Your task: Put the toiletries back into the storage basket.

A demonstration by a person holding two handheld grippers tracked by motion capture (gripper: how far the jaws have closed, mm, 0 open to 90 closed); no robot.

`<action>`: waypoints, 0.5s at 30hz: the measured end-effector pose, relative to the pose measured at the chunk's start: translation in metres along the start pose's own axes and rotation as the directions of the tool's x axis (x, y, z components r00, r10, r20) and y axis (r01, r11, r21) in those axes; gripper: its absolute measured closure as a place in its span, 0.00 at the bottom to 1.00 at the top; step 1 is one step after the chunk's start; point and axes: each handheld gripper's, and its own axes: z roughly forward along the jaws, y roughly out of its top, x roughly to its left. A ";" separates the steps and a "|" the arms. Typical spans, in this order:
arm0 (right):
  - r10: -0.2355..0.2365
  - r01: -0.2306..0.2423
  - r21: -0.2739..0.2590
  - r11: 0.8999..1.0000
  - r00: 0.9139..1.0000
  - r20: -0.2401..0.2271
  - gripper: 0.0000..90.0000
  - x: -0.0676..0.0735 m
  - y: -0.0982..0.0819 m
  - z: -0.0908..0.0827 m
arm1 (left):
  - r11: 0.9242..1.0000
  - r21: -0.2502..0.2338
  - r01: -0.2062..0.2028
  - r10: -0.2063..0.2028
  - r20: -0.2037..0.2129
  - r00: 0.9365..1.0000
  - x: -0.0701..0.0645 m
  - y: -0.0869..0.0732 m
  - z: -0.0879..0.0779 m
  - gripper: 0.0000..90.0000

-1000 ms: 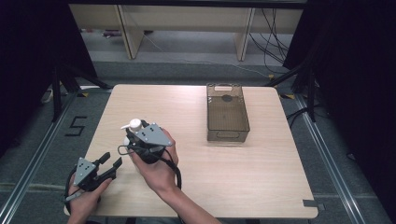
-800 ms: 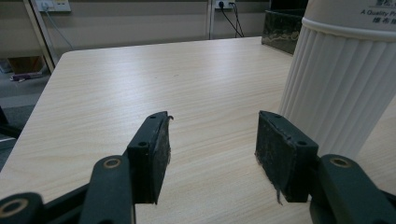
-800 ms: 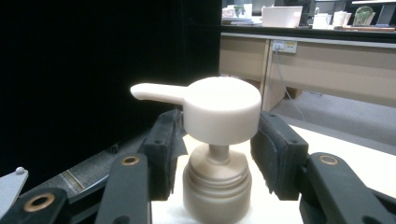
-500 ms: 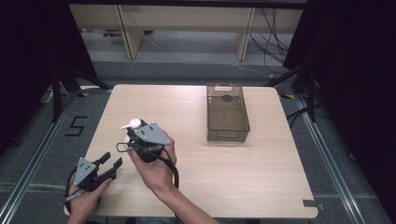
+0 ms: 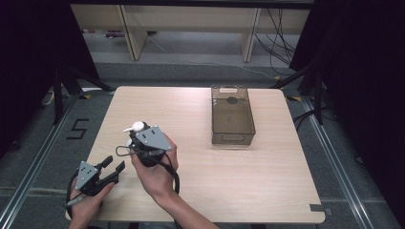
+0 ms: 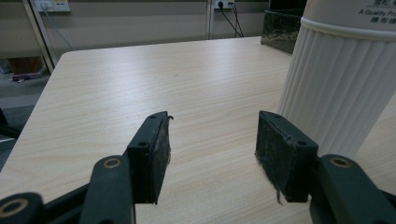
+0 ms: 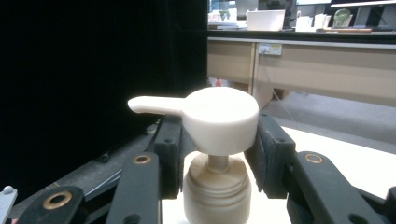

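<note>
Near the table's (image 5: 267, 191) left edge, the right gripper (image 7: 212, 154) clamps a pump bottle (image 7: 217, 140) just under its head, which could pop loose or tip, while the left gripper (image 6: 212, 149) gapes empty beside it.

The high view is evenly lit from above: the table (image 5: 200, 119) is bright with only soft, short shadows, while the surroundings at both sides fall into near-black. In the left gripper view the tabletop is sharp and free of glare, the white ribbed bottle (image 6: 343, 70) at the right edge is slightly soft, and the far background is mildly blurred. In the right gripper view the pump head (image 7: 219, 119) is in focus, the left half is unlit black, and the bright room behind is out of focus.
</note>
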 end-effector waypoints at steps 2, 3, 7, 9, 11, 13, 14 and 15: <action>-0.018 0.018 -0.012 1.000 1.000 0.004 0.67 -0.001 0.000 0.000 | 1.000 0.001 -0.001 0.001 0.000 1.000 0.000 0.000 0.000 0.49; -0.017 0.017 -0.017 1.000 1.000 0.007 0.67 -0.001 0.000 0.000 | 1.000 0.002 -0.001 0.001 0.000 1.000 0.000 0.000 0.000 0.49; 0.004 -0.004 -0.003 1.000 1.000 0.002 0.67 0.000 -0.001 -0.003 | 1.000 0.001 -0.001 0.001 -0.001 1.000 0.000 0.000 0.000 0.49; -0.036 0.036 -0.020 0.999 0.999 0.005 0.67 -0.002 -0.001 -0.003 | 1.000 0.001 -0.002 0.002 -0.001 1.000 0.000 0.000 0.000 0.49; -0.026 0.026 -0.029 0.999 1.000 0.002 0.67 -0.002 -0.002 -0.003 | 1.000 0.001 -0.001 0.001 -0.001 1.000 0.000 0.000 0.000 0.49; -0.002 0.002 -0.026 1.000 1.000 -0.016 0.67 -0.002 -0.002 -0.004 | 1.000 0.002 -0.002 0.002 -0.001 1.000 0.000 0.000 0.000 0.49; -0.002 0.001 -0.021 1.000 1.000 -0.007 0.67 -0.002 -0.001 -0.006 | 1.000 0.001 -0.002 0.002 -0.001 1.000 0.000 0.000 0.000 0.49; 0.001 -0.002 -0.031 1.000 1.000 -0.017 0.67 -0.002 0.000 -0.005 | 1.000 0.002 -0.003 0.003 -0.001 1.000 0.000 0.000 0.000 0.49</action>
